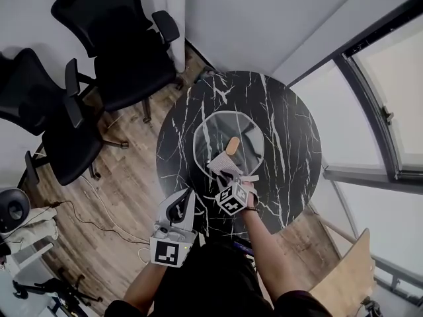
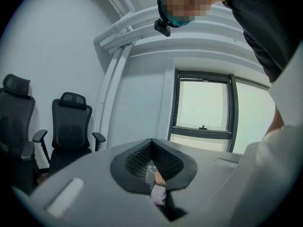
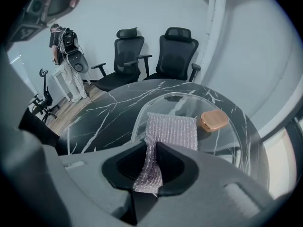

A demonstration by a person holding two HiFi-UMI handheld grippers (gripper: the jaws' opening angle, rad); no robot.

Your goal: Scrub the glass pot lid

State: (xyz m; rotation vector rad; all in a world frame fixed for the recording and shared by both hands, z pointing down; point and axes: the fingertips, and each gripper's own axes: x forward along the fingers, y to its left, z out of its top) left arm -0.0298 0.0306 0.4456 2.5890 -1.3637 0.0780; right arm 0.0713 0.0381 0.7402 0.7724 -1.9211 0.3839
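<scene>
- Right gripper [image 3: 152, 145], centre – jaws pinch a silvery mesh cloth [image 3: 173, 129] over the round glass pot lid [image 1: 211, 136].
- Left gripper [image 2: 151, 142], lower left – jaws pressed together.

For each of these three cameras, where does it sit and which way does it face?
Head view: on the person's head, looking steeply down at table and lid; left gripper, right gripper, forearms show.
Left gripper view: on the left gripper, tilted up toward the window; shut jaws, person's torso show.
Right gripper view: on the right gripper, facing across the lid toward chairs; jaws pinch the cloth.
Shared by head and right gripper views: lid, cloth.
</scene>
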